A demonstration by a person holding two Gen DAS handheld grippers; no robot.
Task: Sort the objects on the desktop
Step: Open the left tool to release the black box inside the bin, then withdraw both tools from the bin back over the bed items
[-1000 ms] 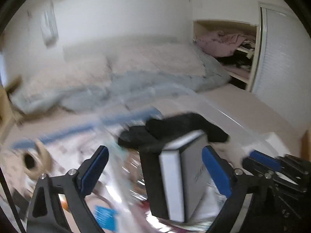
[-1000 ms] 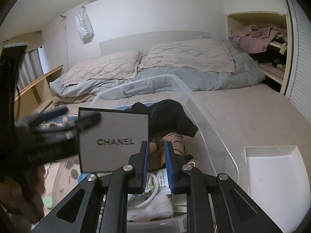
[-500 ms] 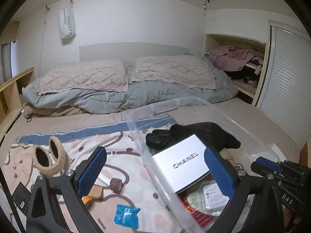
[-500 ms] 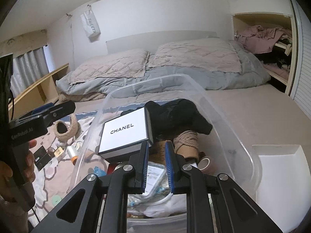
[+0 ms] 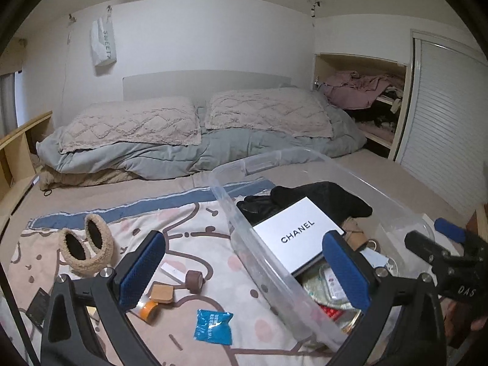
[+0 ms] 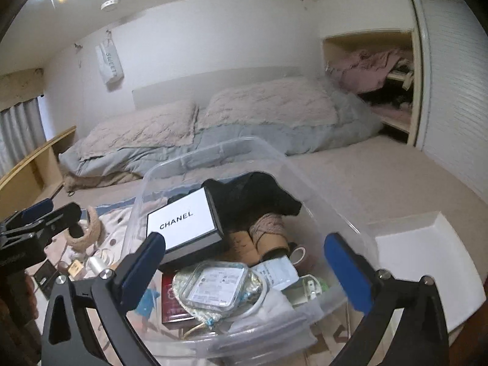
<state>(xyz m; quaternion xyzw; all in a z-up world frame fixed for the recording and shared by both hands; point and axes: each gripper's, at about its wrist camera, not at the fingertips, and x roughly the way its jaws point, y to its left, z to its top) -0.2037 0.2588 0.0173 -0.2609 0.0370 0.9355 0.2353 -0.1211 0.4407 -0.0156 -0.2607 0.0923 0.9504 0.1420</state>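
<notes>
A white Chanel box [image 5: 297, 233] [image 6: 183, 219] lies flat in the clear plastic bin [image 5: 305, 154] [image 6: 213, 149], leaning on a black garment [image 5: 323, 195]. My left gripper [image 5: 244, 270] is open and empty, straddling the bin's left wall above the patterned blanket [image 5: 198, 235]. The right gripper [image 6: 245, 267] hovers over the bin's near end. Its jaws are opening wide with nothing pressed between the pads. Loose on the blanket are a fuzzy beige ring [image 5: 85, 247], a brown roller [image 5: 193, 280], orange tape [image 5: 148, 306] and a blue packet [image 5: 213, 326].
The bin also holds a rope spool [image 6: 270, 228], packets and a clear pouch [image 6: 216, 283]. A white lid [image 6: 427, 262] lies right of it. Pillows and a grey duvet [image 5: 183, 152] are behind. A wooden shelf [image 5: 18, 149] runs along the left.
The box, upright between the left jaws a second ago, now lies flat in the bin. The left gripper drew back leftward. The right jaws went from shut to wide open.
</notes>
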